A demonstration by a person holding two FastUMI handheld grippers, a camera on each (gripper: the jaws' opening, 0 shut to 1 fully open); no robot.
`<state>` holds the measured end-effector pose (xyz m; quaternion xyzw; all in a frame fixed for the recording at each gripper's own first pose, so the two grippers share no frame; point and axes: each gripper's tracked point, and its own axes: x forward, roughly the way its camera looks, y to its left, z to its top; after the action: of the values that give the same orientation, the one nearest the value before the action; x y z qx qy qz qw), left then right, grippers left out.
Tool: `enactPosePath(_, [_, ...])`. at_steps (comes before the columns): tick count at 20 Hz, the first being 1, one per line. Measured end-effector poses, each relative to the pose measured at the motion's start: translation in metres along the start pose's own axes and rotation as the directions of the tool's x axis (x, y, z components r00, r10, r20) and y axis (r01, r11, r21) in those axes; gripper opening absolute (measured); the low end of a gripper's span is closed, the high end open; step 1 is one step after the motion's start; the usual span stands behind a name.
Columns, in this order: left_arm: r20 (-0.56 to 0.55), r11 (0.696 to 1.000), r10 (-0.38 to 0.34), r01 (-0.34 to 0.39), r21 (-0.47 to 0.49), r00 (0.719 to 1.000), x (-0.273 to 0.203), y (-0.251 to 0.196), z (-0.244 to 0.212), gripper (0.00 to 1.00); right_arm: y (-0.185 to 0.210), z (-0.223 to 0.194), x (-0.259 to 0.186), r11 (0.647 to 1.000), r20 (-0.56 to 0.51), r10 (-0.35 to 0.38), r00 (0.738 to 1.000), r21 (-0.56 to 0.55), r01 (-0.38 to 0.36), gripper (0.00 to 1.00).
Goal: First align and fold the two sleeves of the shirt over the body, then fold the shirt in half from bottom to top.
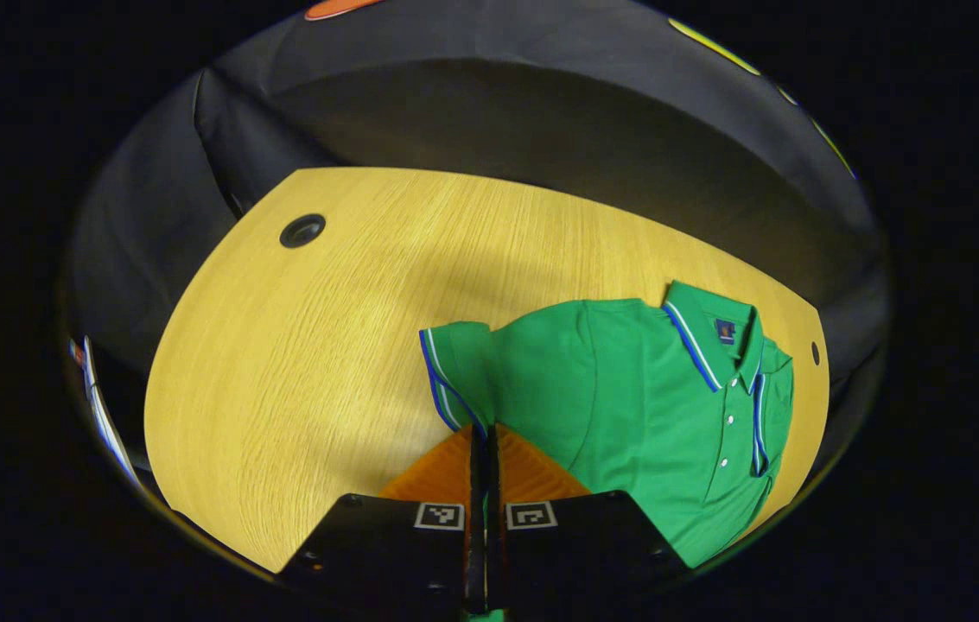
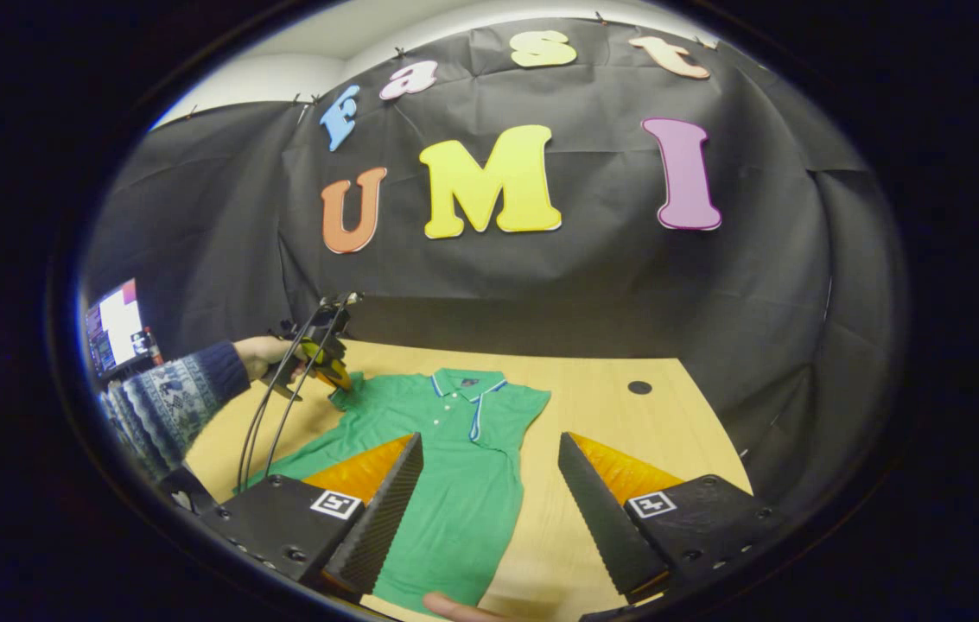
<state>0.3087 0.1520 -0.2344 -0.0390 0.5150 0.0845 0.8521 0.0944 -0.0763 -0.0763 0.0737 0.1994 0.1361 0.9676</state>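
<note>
The green polo shirt (image 2: 446,466) is lying face up on the wooden table (image 2: 601,406), just below the middle of the frame in the right gripper view, collar pointing toward the black cloth wall, hem toward the lower edge. As far as I can judge, the folding is only getting under way. In the right gripper view the sleeve (image 2: 524,406) on the right side of the frame is lying out flat, not yet over the body, and the lower half of the shirt is stretched out full length, so the bottom-to-top fold remains to be done. The left tongs (image 1: 480,436) are standing pressed together at the blue-striped sleeve cuff (image 1: 446,380); a sliver of green is showing at their base, so I am taking them to be pinching cloth there, though the grip itself is hidden. The right tongs (image 2: 489,484) are hanging wide apart above the shirt's lower body, holding nothing. The left gripper view is giving the cuff, the collar (image 1: 705,341) and the button placket up close, plus a round cable hole (image 1: 302,231) at upper left. The right gripper view is adding the person's hand (image 2: 260,352) with its patterned sleeve, holding the other gripper at the shirt's far shoulder, at middle left.
</note>
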Motion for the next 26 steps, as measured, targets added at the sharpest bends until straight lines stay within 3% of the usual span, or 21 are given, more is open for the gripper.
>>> enactPosePath(13, [-0.030, 0.969, -0.074, 0.079, 0.232, 0.997, -0.012, -0.143, -0.017, 0.04, -0.022, -0.021, -0.001, 0.999, -0.025, -0.045, 0.999, 0.020, 0.046, 0.96])
enactPosePath(15, [-0.022, 0.956, -0.043, 0.047, 0.290, 0.999, -0.013, -0.145, -0.018, 0.09, -0.024, -0.027, 0.001, 0.998, -0.041, -0.051, 0.998, 0.034, 0.053, 0.96])
enactPosePath(16, [0.004, 0.950, -0.028, 0.025, 0.311, 1.000, -0.012, -0.145, -0.015, 0.21, -0.025, -0.031, 0.001, 0.998, -0.049, -0.050, 0.998, 0.040, 0.052, 0.96])
enactPosePath(18, [0.043, 0.949, -0.048, 0.032, 0.314, 0.998, -0.017, -0.152, -0.013, 0.23, -0.027, -0.034, 0.002, 0.997, -0.059, -0.053, 0.997, 0.046, 0.056, 0.96])
enactPosePath(21, [0.122, 0.957, -0.085, 0.047, 0.288, 0.989, -0.038, -0.154, -0.007, 0.34, -0.019, -0.038, 0.005, 0.996, -0.080, -0.023, 0.997, 0.080, 0.030, 0.96])
enactPosePath(22, [0.163, 0.957, -0.089, 0.039, 0.286, 0.983, -0.045, -0.153, -0.003, 0.37, -0.016, -0.040, 0.007, 0.996, -0.084, -0.012, 0.996, 0.090, 0.019, 0.92])
enactPosePath(26, [0.276, 0.962, -0.149, 0.074, 0.262, 0.950, -0.085, -0.154, -0.008, 0.42, -0.012, -0.046, 0.011, 0.998, -0.097, -0.030, 0.995, 0.058, 0.036, 0.96])
